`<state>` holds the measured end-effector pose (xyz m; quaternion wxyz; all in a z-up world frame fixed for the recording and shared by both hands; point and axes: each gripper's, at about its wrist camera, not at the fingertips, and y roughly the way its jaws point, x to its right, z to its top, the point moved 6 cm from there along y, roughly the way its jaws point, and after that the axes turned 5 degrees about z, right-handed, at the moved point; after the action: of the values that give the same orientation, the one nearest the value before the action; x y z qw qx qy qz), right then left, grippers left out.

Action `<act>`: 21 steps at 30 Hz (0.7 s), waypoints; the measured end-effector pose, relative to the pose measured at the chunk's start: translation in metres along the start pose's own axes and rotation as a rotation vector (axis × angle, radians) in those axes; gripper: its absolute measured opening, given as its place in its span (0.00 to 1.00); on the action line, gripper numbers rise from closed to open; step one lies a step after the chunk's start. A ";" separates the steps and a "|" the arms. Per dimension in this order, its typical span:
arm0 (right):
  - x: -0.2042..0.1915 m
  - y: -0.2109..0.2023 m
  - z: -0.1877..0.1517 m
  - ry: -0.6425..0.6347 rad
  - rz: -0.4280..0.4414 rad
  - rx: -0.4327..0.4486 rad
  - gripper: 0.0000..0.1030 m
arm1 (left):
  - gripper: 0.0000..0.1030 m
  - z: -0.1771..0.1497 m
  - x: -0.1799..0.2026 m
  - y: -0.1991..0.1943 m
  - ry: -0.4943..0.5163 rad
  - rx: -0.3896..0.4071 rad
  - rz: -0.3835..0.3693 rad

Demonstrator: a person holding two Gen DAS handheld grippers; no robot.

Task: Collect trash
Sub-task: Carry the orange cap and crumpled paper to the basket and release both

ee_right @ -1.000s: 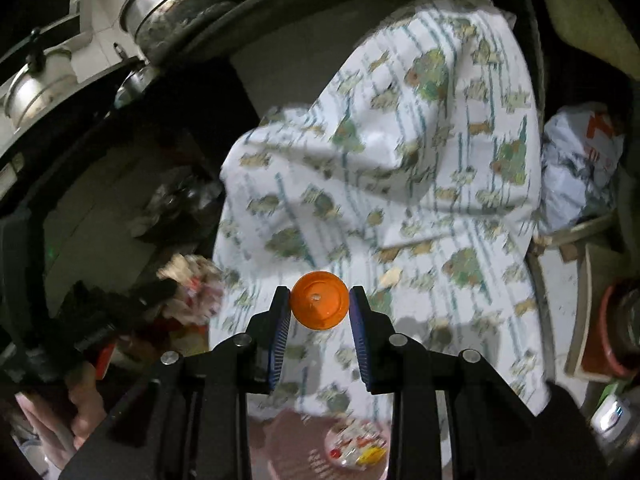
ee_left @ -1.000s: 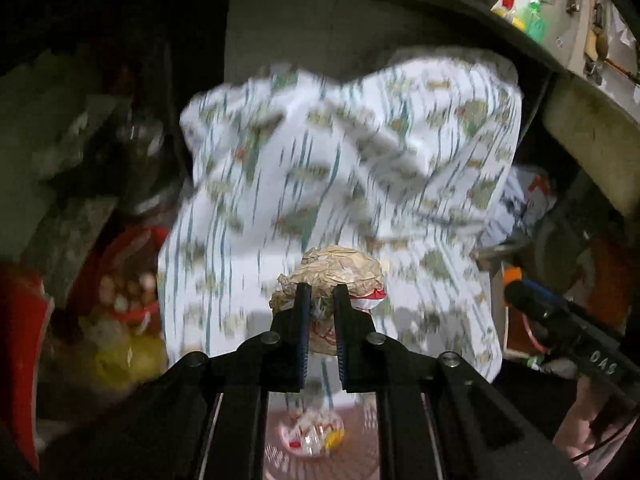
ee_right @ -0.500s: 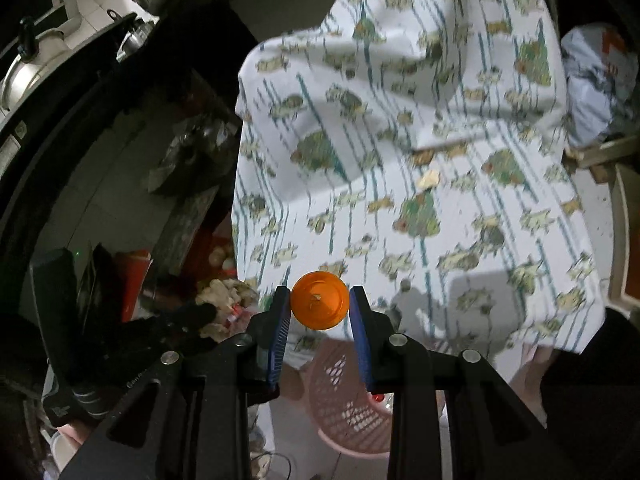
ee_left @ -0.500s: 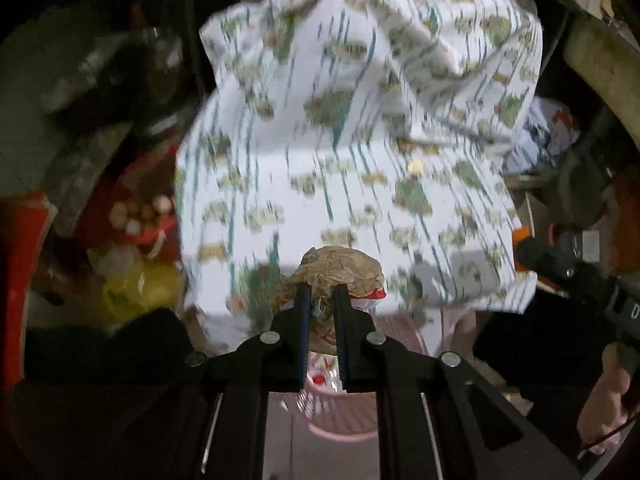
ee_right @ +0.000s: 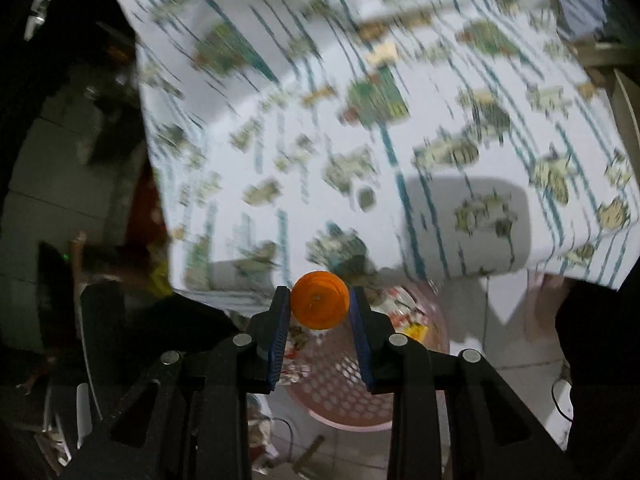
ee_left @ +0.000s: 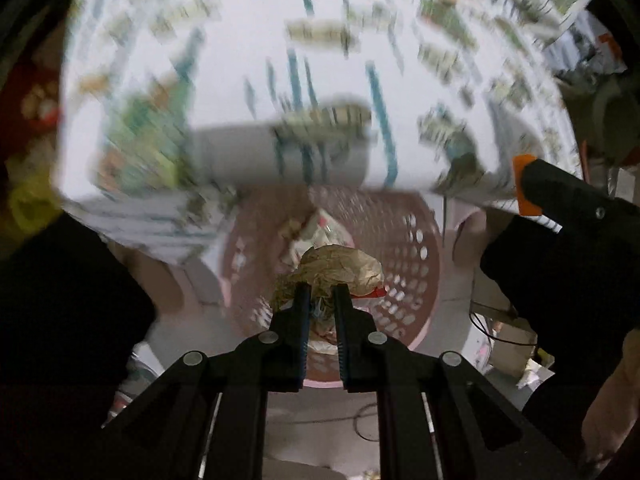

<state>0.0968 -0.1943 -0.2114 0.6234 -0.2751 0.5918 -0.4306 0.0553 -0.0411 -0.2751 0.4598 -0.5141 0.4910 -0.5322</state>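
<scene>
Crumpled paper (ee_left: 340, 266) in left tool (ee_left: 320, 300), no legible writing

the pink basket (ee_left: 404, 248) has its mouth open from above, though wrappers (ee_right: 404, 316) already pile up inside. the printed cloth (ee_right: 360, 128) hangs over the far rim and blocks that side. the other gripper's black body (ee_left: 568, 216) crowds the right, and clutter on the left (ee_right: 100, 128) is too dark to read
</scene>
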 end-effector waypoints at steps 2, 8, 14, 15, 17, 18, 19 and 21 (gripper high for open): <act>0.007 0.013 -0.007 0.023 0.006 -0.041 0.31 | 0.12 -0.005 0.005 0.018 -0.009 -0.020 0.004; 0.018 0.025 -0.013 0.015 -0.026 -0.059 0.31 | 0.31 -0.004 0.003 0.049 -0.005 -0.037 0.103; 0.030 0.060 -0.018 -0.060 -0.148 -0.095 0.31 | 0.66 -0.007 -0.004 0.046 -0.003 -0.043 0.166; 0.031 0.067 -0.019 -0.080 -0.165 -0.099 0.31 | 0.66 -0.008 -0.005 0.046 -0.001 -0.041 0.169; 0.034 0.083 -0.024 -0.090 -0.173 -0.117 0.31 | 0.66 -0.008 -0.017 0.048 -0.014 -0.044 0.196; 0.037 0.092 -0.027 -0.090 -0.176 -0.131 0.31 | 0.66 -0.010 -0.021 0.050 -0.024 -0.054 0.196; 0.038 0.098 -0.029 -0.095 -0.185 -0.135 0.31 | 0.66 -0.011 -0.025 0.051 -0.032 -0.067 0.187; 0.041 0.110 -0.033 -0.128 -0.234 -0.142 0.31 | 0.66 -0.013 -0.028 0.052 -0.042 -0.077 0.183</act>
<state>0.0853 -0.1715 -0.3301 0.5844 -0.4127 0.5436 -0.4390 0.0432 -0.0175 -0.3290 0.4964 -0.4955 0.5463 -0.4579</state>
